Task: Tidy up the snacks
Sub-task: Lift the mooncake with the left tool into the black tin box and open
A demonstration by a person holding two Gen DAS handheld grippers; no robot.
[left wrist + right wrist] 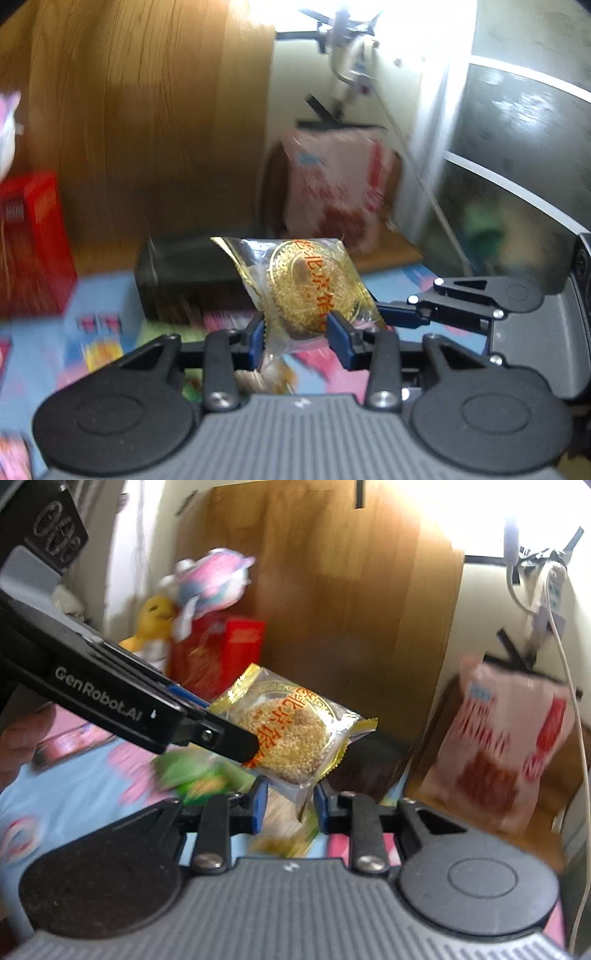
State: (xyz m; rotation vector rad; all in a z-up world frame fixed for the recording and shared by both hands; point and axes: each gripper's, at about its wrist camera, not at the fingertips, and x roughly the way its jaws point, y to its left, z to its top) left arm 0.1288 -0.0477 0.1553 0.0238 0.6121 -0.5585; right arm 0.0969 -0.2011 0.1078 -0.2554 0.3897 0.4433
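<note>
Holding a wrapped sesame cake in left gripper, closed on it; right gripper parted around its wrapper edge, contact unclear. Below, patterned blue cloth, wooden board behind. Background snacks motion-blurred.

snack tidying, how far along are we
Early, apparently. Nothing visibly sorted yet. In hand: the left gripper grips a wrapped sesame cake, lifted; the right gripper is open at its lower edge. Left: blurred packets on the patterned sheet.
</note>
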